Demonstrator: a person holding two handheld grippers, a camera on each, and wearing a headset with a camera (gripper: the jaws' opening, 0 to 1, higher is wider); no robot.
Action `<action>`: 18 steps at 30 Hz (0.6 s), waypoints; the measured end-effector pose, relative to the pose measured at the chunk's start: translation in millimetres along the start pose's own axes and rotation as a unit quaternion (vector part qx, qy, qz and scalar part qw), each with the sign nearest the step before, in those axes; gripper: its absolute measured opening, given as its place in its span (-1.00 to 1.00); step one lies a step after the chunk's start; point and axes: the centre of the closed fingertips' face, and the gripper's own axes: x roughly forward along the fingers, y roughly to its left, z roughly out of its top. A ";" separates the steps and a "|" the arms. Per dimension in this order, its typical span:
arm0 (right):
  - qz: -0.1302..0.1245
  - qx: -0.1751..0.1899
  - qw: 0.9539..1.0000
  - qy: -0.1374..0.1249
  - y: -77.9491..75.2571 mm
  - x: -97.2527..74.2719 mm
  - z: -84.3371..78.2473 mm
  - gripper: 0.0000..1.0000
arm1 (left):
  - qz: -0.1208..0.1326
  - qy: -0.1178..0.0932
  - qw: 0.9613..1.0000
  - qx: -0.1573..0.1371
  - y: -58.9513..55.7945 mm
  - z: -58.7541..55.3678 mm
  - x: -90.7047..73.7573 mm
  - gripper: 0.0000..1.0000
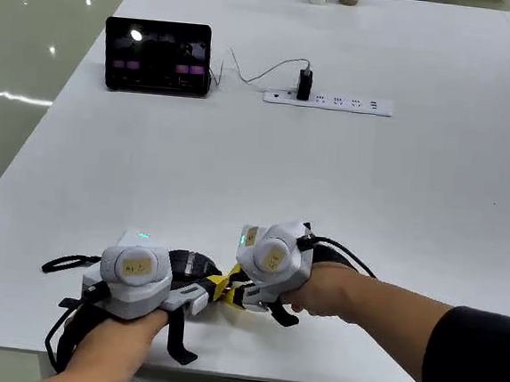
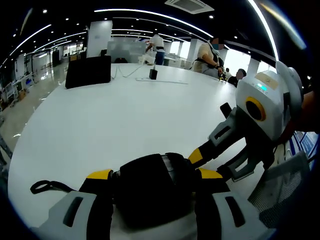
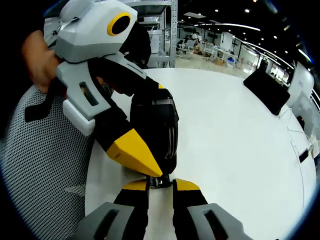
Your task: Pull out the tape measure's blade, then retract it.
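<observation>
Between the clamped jaws of the left claw (image 2: 155, 175) the tape measure (image 2: 150, 197) is held, judged hard-cased and slippery, its springy blade best drawn by the end tab (image 3: 160, 180), pinched just ahead in the right claw (image 3: 160, 186).

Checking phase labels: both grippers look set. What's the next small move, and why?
Probably draw the right gripper straight away from the case: it looks shut on the blade tip, the left gripper clamps the case, and the blade looks barely out.
</observation>
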 end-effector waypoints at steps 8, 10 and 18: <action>-0.013 0.021 1.000 -0.006 -2.3 -13.5 -7.2 -0.65 | 0.002 0.012 1.000 0.017 -0.2 0.8 -2.2 0.22; -0.018 0.028 0.999 -0.011 -1.5 -17.7 -8.5 -0.63 | -0.002 0.011 1.000 0.011 0.1 1.2 -3.1 0.21; -0.029 0.039 0.998 -0.026 3.1 -36.3 -16.2 -0.61 | -0.029 0.027 0.999 -0.004 3.3 0.1 -8.2 0.41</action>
